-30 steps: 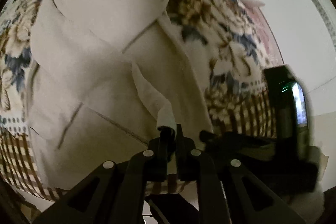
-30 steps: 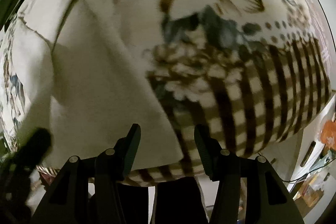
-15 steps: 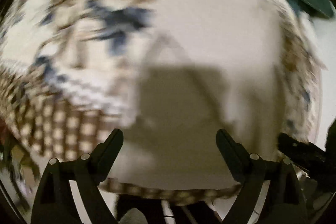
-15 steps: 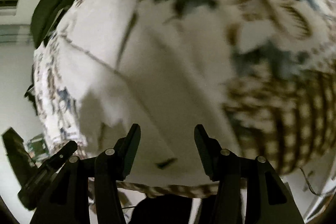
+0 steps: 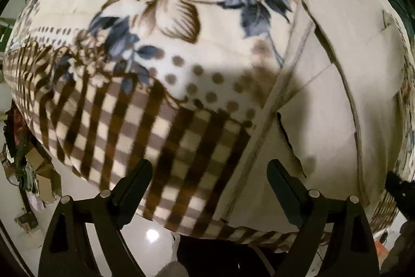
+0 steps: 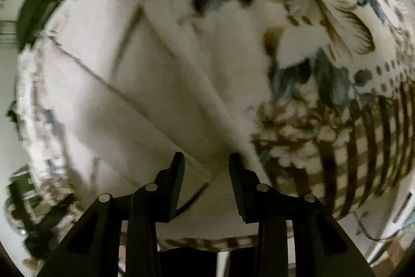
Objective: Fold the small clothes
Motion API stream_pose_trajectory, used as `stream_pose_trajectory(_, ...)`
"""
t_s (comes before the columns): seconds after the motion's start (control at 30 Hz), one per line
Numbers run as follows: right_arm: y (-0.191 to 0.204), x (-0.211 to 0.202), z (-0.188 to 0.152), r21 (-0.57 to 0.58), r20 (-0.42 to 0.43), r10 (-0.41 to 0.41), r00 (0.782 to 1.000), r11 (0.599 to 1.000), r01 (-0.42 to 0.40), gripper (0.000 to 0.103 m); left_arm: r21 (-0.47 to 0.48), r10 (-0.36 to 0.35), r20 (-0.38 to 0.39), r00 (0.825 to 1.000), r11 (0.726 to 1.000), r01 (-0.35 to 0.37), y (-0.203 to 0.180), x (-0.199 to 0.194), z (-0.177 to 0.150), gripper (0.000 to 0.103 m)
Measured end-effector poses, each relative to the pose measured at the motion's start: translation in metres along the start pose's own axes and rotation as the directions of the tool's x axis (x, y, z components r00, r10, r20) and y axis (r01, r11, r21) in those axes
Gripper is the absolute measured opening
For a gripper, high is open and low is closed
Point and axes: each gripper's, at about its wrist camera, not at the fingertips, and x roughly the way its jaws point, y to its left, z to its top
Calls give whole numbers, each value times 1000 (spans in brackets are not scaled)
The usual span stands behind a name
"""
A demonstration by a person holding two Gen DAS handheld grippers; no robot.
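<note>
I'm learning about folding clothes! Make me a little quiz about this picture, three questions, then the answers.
1. True or false: the left gripper is open and holds nothing.
2. What does the beige garment lie on? A) bare wood B) a flowered, checked blanket C) a tray
3. Fill in: the right gripper is open over the garment's near ____.

Key: 1 true; 2 B; 3 corner
</note>
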Motion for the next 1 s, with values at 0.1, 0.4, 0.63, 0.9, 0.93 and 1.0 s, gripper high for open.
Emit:
stream_pose_trajectory(0.1,9,-2,-1,-57,-33,76,997,995,-78,48,17,-13,-3,1000,1000,13,-16,5,-2,90)
stream_pose_trajectory(0.4,-1,11,-7,-53,-59,-56,997,997,53,1,68,-34,-24,999,997,35,-52,18,-11,90)
stream_pose_trajectory(0.63,-60,-31,12,48,-75,51,996,998,-48,54,59,-144,-118,982,987,152,-51,49,-27,72)
stream_pose_trajectory(0.9,-105,-3,-1,134,-216,107,971,988,-79,54,74,-169,-138,976,981,181,-73,58,-44,6)
stream_pose_trajectory(0.93,-103,6,-6,142,-237,125,963,986,-93,54,65,-176,-133,975,980,186,-74,57,-47,5)
stream_pose_trajectory(1.0,-107,11,-11,160,-260,151,954,981,-112,42,45,-187,-129,974,980,194,-69,49,-49,4)
